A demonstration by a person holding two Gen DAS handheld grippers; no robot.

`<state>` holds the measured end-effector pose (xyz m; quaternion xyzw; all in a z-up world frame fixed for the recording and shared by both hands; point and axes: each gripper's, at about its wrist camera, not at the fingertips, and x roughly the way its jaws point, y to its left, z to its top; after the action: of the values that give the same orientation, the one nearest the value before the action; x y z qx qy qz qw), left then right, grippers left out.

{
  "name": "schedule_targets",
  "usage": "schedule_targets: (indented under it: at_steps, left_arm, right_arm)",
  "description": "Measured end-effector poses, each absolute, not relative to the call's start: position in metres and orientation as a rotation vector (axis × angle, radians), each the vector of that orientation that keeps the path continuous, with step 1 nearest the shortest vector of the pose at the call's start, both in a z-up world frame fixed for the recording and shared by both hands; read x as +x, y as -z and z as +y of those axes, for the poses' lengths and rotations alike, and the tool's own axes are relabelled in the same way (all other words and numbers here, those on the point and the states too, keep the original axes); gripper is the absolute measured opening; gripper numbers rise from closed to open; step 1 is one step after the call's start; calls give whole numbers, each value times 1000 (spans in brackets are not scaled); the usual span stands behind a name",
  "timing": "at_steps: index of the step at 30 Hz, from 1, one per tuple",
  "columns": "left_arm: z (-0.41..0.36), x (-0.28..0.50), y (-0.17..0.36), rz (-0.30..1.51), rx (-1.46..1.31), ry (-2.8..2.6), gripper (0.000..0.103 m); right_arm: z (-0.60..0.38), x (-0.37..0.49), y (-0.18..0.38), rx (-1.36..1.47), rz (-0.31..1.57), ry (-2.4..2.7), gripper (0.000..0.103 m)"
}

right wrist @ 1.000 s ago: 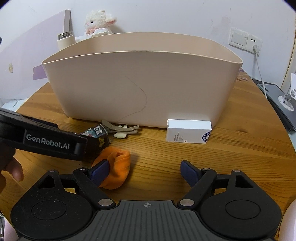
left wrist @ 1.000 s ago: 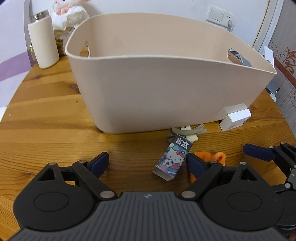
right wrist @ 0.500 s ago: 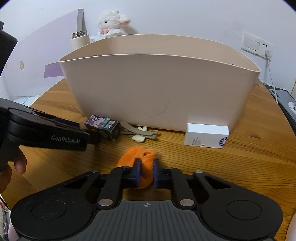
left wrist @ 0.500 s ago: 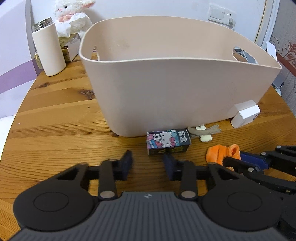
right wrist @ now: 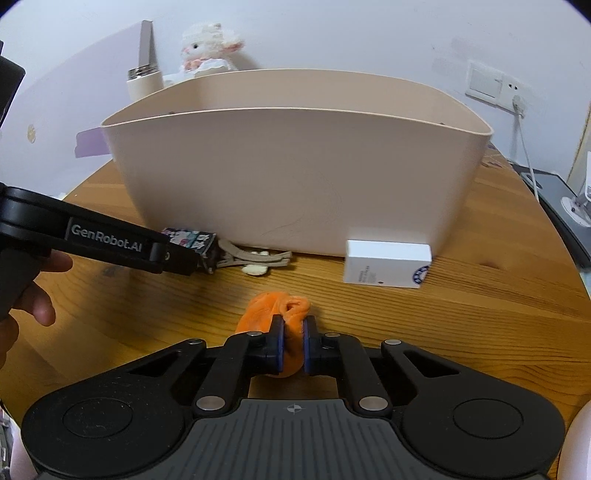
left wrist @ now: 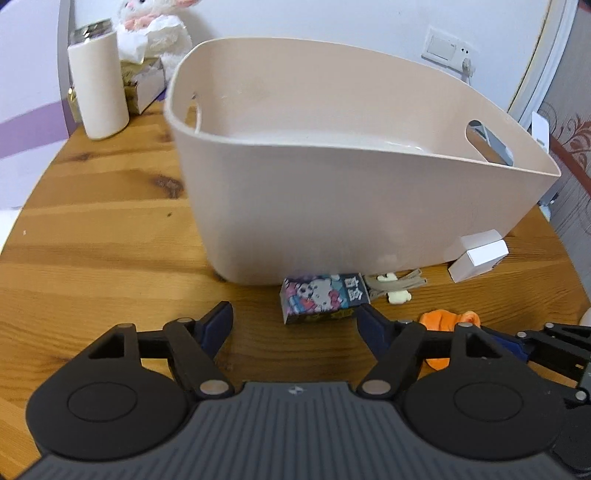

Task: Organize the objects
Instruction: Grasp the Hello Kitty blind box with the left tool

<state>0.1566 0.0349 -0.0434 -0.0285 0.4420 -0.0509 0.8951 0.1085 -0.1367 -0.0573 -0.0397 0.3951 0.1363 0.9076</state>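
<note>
Meanwhile, the right tool [right wrist: 293,345] clenches a soft orange cloth [right wrist: 275,308] on the bench [right wrist: 480,332], at six o'clock from the tub [right wrist: 295,177]; probably light, squashy. The left tool [left wrist: 293,321] is opening, empty.

Soft, even indoor light is filling both views; no hard glare is showing. The beige bin [left wrist: 332,206] is casting only a thin, diffuse shadow along its near base on the wooden table [left wrist: 92,229]. Fisheye bending is curving the table edge and far wall [right wrist: 332,33], with dark vignetting clipping the corners. Motion blur is smearing the left view, softening the bin rim and plush toy [left wrist: 155,26]; the right view is reading sharper.
</note>
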Motion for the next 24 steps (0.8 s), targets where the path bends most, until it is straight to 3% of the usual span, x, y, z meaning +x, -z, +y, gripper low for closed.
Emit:
schedule_targets:
  at_steps: [10, 13, 15, 19, 20, 24]
  left_arm:
    - [20, 172, 49, 943, -77, 109, 78]
    - [20, 170, 49, 931, -24, 91, 67]
    - [22, 168, 49, 926, -1, 80, 53]
    - [29, 164, 47, 934, 7, 81, 35]
    - [31, 163, 46, 936, 7, 78, 26]
    - [39, 157, 44, 956, -20, 95, 25]
  right_arm:
    - [-142, 113, 58, -62, 812, -271, 9]
    - [-144, 114, 58, -57, 811, -269, 9]
    - [-144, 114, 59, -55, 810, -271, 9]
    - [-144, 114, 59, -53, 808, -262, 9]
    - [-143, 114, 58, -53, 807, -259, 9]
    - [-143, 110, 53, -62, 787, -268, 9]
